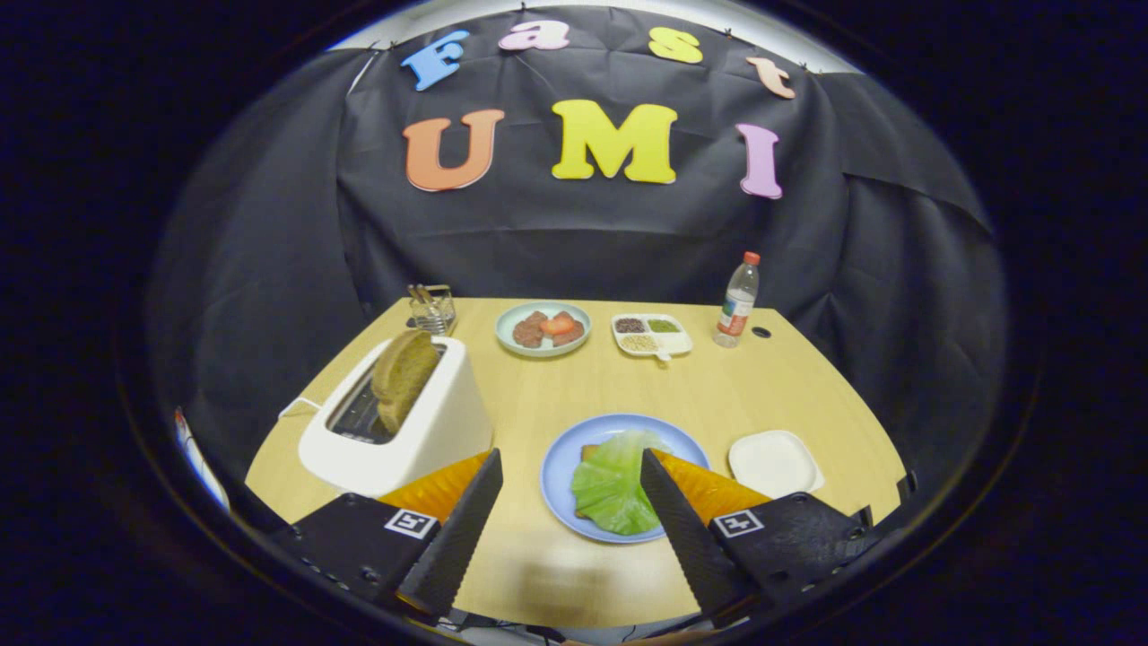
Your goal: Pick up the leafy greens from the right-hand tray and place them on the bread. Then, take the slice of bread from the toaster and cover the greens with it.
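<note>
I hold the tool [571,467] with its fingers wide apart and empty, raised above the surface [789,386]. The leafy greens [617,486] already lie on the bread on the blue plate [558,467]; the bread itself is mostly hidden, I think. The white tray [774,463] beside the plate is empty. The remaining slice [402,377] stands upright in the toaster [421,431], easy to pinch from above.

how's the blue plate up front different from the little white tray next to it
The blue plate is round and holds bread with leafy greens on top; the white tray is squarish, smaller and holds nothing. The plate lies between the open tool's fingers, the tray beyond its right finger. Both sit flat on the wooden table.
</note>
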